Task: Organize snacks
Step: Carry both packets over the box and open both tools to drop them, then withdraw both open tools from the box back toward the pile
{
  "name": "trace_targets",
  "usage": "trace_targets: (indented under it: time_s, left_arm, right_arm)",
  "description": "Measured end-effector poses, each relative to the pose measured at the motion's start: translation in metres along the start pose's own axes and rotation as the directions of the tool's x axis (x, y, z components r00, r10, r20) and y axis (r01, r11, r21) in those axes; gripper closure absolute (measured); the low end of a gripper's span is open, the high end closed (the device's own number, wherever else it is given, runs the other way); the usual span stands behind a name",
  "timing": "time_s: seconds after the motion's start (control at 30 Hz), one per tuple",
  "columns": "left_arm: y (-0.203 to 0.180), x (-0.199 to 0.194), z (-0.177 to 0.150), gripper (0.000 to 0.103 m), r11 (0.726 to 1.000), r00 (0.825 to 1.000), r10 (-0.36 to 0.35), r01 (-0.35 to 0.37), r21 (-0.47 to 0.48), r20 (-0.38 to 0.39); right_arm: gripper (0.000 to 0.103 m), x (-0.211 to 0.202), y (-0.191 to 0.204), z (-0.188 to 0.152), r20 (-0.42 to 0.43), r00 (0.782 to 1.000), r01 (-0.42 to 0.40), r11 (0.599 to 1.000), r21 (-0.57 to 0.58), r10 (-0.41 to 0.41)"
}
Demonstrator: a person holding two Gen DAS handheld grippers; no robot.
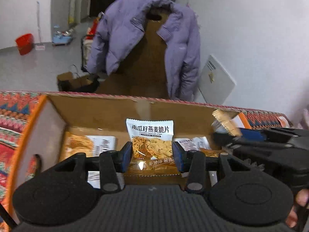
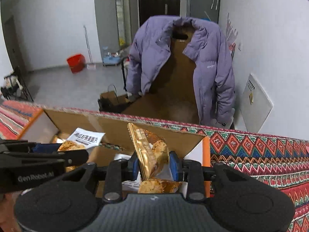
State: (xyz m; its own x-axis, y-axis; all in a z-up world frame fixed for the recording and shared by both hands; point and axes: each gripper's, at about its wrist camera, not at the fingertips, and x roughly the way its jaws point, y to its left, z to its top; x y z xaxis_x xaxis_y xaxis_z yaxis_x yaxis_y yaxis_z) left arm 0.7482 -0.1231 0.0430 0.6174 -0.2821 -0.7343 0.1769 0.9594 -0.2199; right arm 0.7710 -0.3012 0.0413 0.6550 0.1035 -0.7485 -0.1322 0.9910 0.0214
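Holding one packet in each hand over the cardboard box (image 1: 108, 114), both about to go in with the rest. My left gripper (image 1: 152, 154) is clamped on the white oat-crisp packet (image 1: 149, 135); blue pads press its two side edges, packet upright, printed face toward the camera. Gripped low so the top stands free and I can see where it lands. My right gripper (image 2: 154, 164) is closed on the gold snack packet (image 2: 152, 150), pinched across the middle, packet tilted with its top corner leaning left. The foil looks crumpled between the pads, so grip is probably a bit off-centre.

Both packets hang above the box interior, not touching the floor of it. More packets already lie flat inside: one at the left (image 1: 87, 145), one at the right (image 1: 193, 143). The centre strip between them looks free, likely why the left packet is lined up there.

Box sits on a patterned tablecloth (image 2: 260, 154), flaps open, orange flap edge on each side. My two grippers are near each other, right one crossing into the left view, so collision is the risk; I'd release one at a time. Purple coat (image 2: 210, 58) hangs behind, irrelevant.
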Motion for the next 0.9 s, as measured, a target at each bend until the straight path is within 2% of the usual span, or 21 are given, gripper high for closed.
trace_targets:
  time_s: [0.03,0.07,0.1,0.13,0.17,0.27,0.33,0.4,0.47,0.57,0.67,0.9]
  left_arm:
    - [0.0,0.003,0.0,0.054,1.0,1.0,-0.001,0.0,-0.006,-0.012]
    - [0.0,0.005,0.0,0.048,1.0,1.0,0.004,-0.004,-0.007,-0.02]
    - [0.0,0.006,0.0,0.042,1.0,1.0,0.009,-0.009,-0.004,-0.024]
    - [-0.001,0.006,0.0,0.041,1.0,1.0,0.015,-0.015,-0.001,-0.024]
    - [0.0,0.006,0.001,0.039,1.0,1.0,0.015,-0.015,0.001,-0.023]
    - [0.003,-0.011,-0.001,0.031,1.0,1.0,0.004,-0.004,0.01,-0.016]
    - [0.006,-0.026,-0.002,0.029,0.999,1.0,0.011,-0.011,0.038,-0.003]
    - [0.008,-0.044,-0.004,0.025,0.998,1.0,0.021,-0.021,0.067,0.006]
    - [0.01,-0.062,-0.008,0.02,0.996,0.999,0.025,-0.027,0.081,0.02]
    - [0.009,-0.092,-0.019,0.019,0.99,0.999,0.042,-0.044,0.135,0.019]
    - [0.007,-0.125,-0.032,0.014,0.986,0.999,0.037,-0.041,0.161,0.029]
    - [-0.002,-0.2,-0.07,0.006,0.978,0.997,0.028,-0.044,0.205,0.079]
  right_arm:
    - [0.066,0.006,0.002,0.0,-0.014,1.0,0.012,1.0,-0.009,-0.012]
    - [0.064,0.01,0.003,0.0,-0.033,0.999,0.027,0.999,-0.018,-0.028]
    - [0.057,0.012,0.003,-0.001,-0.047,0.998,0.037,0.999,-0.021,-0.038]
    - [0.048,0.013,0.002,-0.001,-0.057,0.997,0.043,0.999,-0.014,-0.044]
    - [0.044,0.013,0.0,0.0,-0.064,0.997,0.041,0.999,0.0,-0.041]
    - [0.04,-0.003,-0.008,-0.001,-0.052,0.998,-0.014,0.998,0.061,0.018]
    - [0.033,-0.013,-0.013,0.0,-0.053,0.997,-0.045,0.996,0.078,0.049]
    - [0.029,-0.031,-0.014,-0.002,-0.047,0.997,-0.05,0.995,0.083,0.054]
    - [0.029,-0.049,-0.014,-0.006,-0.049,0.997,-0.051,0.995,0.082,0.055]
    - [0.029,-0.075,-0.012,-0.014,-0.068,0.996,-0.048,0.996,0.079,0.053]
    - [0.028,-0.104,-0.008,-0.024,-0.065,0.997,-0.046,0.996,0.07,0.05]
    - [0.028,-0.175,0.006,-0.063,-0.042,0.997,-0.062,0.997,0.035,0.064]
